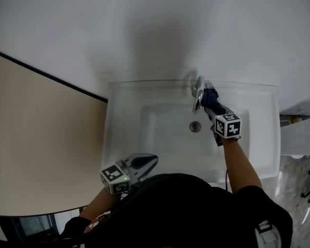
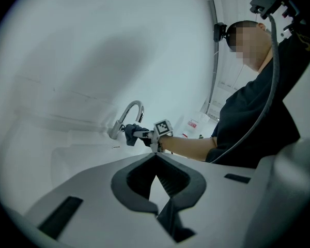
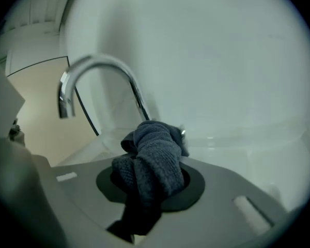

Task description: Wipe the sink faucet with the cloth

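No readable text, small red-white label [image 2: 192, 123] too blurred

Your right gripper [image 1: 211, 103], at 3 o'clock on an outstretched arm, clamps the cloth [image 3: 154, 159]; your left gripper [image 1: 147, 162] hangs at 7 o'clock, jaws together.

- A plain white wall [image 1: 144, 25] is filling the top of your head view, with a soft shadow lying across it.
- A beige panel [image 1: 36, 138] is running along your left, and a thin black strip [image 1: 46, 74] is edging it against the wall.
- A white slatted crate [image 1: 302, 136] is sitting at your far right.
- Speckled floor [image 1: 292, 190] is showing below the crate.
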The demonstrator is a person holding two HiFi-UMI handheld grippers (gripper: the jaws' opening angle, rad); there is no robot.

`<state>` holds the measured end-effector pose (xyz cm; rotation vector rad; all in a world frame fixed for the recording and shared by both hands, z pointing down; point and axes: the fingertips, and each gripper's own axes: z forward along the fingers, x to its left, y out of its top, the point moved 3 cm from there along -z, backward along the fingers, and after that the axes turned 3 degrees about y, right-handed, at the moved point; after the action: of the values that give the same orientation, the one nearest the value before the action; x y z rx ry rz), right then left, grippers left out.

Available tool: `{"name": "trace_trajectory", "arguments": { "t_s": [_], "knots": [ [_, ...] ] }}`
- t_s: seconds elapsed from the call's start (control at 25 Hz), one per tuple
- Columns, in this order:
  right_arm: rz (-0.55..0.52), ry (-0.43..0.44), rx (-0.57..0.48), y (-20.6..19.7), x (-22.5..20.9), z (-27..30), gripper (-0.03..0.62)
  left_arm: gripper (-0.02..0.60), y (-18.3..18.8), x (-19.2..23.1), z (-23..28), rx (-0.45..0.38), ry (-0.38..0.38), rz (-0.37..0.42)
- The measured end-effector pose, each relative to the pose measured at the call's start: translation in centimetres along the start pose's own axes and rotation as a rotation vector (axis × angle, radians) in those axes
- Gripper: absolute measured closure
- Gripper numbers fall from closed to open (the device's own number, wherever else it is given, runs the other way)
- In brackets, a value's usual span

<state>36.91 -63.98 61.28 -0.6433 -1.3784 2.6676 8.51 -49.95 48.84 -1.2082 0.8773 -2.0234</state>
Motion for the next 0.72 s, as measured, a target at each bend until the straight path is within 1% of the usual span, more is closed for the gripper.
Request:
{"name": "trace_trajectory", "arguments": {
  "t_s": [0.08,0.16,0.24,0.32,0.4,0.44,0.52,0.6,0.68,0.72],
  "knots": [
    [-0.046,-0.002,-0.058,2.4,-0.3,-3.0,0.503,0.581,0.3,0.0,0.1,-0.005,-0.011,-0.004],
    [-0.125,-0.011,-0.074,5.1,-0.4,-4.2,0.502,0.581,0.3,0.1,0.2,-0.002,-0.021,-0.007],
    [-0.231,-0.035,-0.026,7.0,-0.5,-3.5,0.502,0.581,0.3,0.0,0.6,0.002,-0.029,-0.011],
    [-0.315,-0.059,0.075,7.6,-1.0,-1.5,0.502,0.581,0.4,-0.4,1.0,0.006,-0.037,-0.003],
    [-0.36,-0.073,0.172,6.9,-1.4,0.4,0.502,0.581,0.5,-0.7,1.2,0.006,-0.038,-0.001],
    [-0.375,-0.078,0.194,6.4,-1.4,0.9,0.502,0.581,0.4,-0.6,1.1,0.003,-0.036,-0.002],
    [-0.378,-0.07,0.208,5.4,-0.9,1.3,0.502,0.581,0.0,-0.3,0.8,-0.003,-0.028,-0.005],
    [-0.349,-0.052,0.259,2.9,-0.7,1.6,0.503,0.581,-0.3,0.3,0.2,-0.004,-0.019,-0.008],
    [-0.281,-0.053,0.328,-1.1,-1.6,1.7,0.503,0.581,-0.4,0.5,-0.1,-0.009,-0.013,-0.015],
    [-0.241,-0.057,0.345,-2.9,-2.1,1.4,0.503,0.581,-0.5,0.6,-0.2,-0.013,-0.013,-0.015]
  ]
}}
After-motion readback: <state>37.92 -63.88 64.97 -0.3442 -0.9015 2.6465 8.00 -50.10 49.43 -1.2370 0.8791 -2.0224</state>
